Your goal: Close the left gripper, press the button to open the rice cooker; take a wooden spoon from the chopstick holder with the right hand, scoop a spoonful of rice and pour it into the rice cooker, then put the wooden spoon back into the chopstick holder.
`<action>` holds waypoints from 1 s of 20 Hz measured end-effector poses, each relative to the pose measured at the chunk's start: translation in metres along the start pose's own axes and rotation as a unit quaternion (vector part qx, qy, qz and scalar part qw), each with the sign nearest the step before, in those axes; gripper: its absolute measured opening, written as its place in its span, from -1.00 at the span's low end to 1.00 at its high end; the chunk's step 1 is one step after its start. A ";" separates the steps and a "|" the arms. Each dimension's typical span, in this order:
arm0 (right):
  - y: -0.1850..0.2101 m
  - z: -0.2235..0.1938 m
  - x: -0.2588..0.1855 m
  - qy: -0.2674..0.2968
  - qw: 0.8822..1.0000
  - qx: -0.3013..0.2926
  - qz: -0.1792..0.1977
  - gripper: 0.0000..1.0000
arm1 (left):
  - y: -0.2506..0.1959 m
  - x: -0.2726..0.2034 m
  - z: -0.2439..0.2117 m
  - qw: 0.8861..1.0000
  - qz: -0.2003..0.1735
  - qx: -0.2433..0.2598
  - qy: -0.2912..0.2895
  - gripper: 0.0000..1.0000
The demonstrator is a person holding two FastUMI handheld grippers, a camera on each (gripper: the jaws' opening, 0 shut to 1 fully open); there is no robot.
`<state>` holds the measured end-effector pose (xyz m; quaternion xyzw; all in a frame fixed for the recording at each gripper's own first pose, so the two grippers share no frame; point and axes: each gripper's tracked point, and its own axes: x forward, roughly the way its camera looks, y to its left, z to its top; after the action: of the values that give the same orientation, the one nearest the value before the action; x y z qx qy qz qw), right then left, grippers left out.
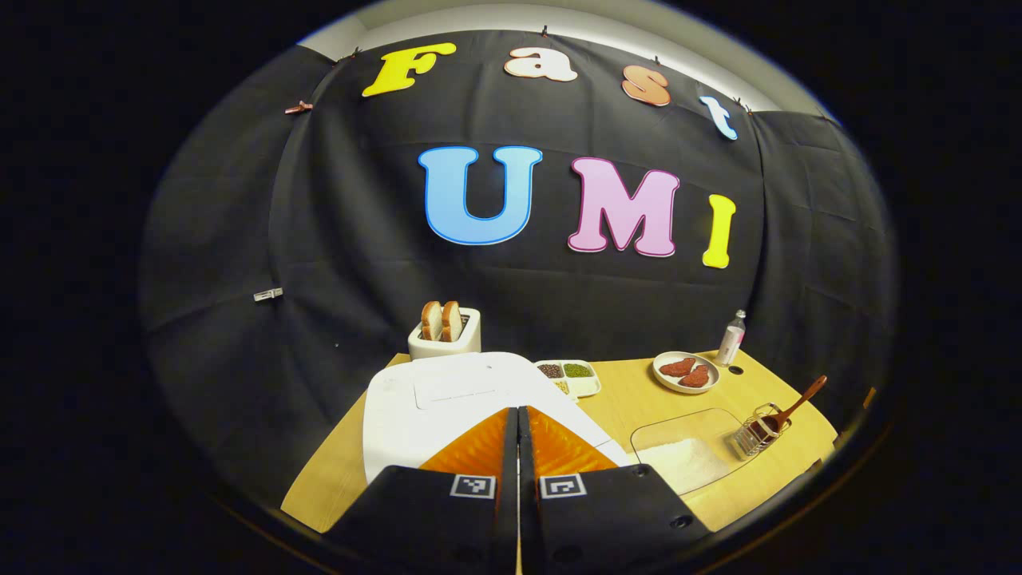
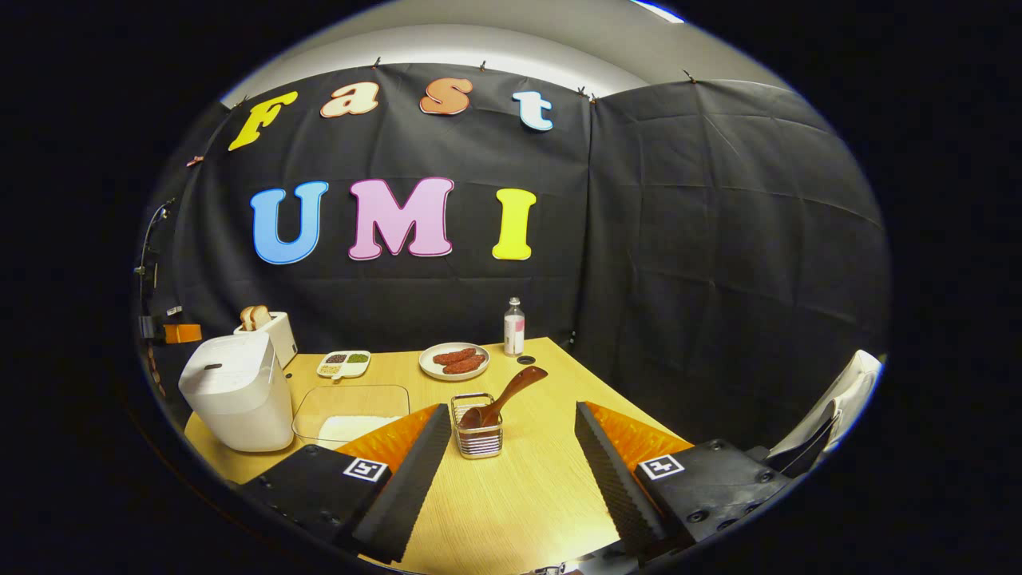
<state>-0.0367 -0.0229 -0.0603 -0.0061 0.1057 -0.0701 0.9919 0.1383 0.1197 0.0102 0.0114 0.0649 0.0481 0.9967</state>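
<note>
Ahead of the left gripper (image 1: 517,415), the rice cooker (image 1: 455,403) sits on the worktop (image 1: 639,395), with the toaster (image 1: 445,331) behind it. Right of the cooker lies the rice tray (image 1: 691,451), then the chopstick holder (image 1: 758,431) with the wooden spoon (image 1: 790,411) in it. Straight before the right gripper (image 2: 511,423) stands that holder, the plate (image 2: 453,361) and bottle (image 2: 513,327) beyond it.

Left tongs (image 1: 517,415) closed, right tongs (image 2: 511,419) apart.
</note>
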 end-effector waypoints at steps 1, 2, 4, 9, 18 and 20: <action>-0.001 -0.003 -0.001 0.004 1.000 -0.001 -0.001 0.96 | 0.004 0.007 -0.008 1.000 0.011 -0.002 0.016 -0.87; -0.004 -0.006 -0.002 0.006 1.000 -0.005 -0.005 0.96 | 0.006 0.012 -0.016 0.999 0.014 -0.009 0.030 -0.87; -0.008 -0.007 -0.003 0.008 1.000 -0.007 -0.010 0.96 | 0.004 0.023 -0.031 0.998 0.009 -0.032 0.055 -0.87; -0.010 -0.008 0.000 0.011 1.000 -0.002 -0.013 0.96 | 0.010 0.032 -0.053 0.994 0.016 -0.059 0.088 -0.88; -0.015 0.000 0.026 0.018 1.000 0.014 -0.001 0.96 | 0.008 0.030 -0.058 0.995 0.037 0.004 0.088 -0.86; -0.014 0.005 0.038 0.014 1.000 0.014 0.012 0.96 | 0.009 0.024 -0.033 0.997 0.052 0.003 0.056 -0.86</action>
<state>-0.0007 -0.0423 -0.0629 0.0101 0.1190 -0.0600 0.9910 0.1567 0.1313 -0.0251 0.0153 0.1206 0.1000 0.9875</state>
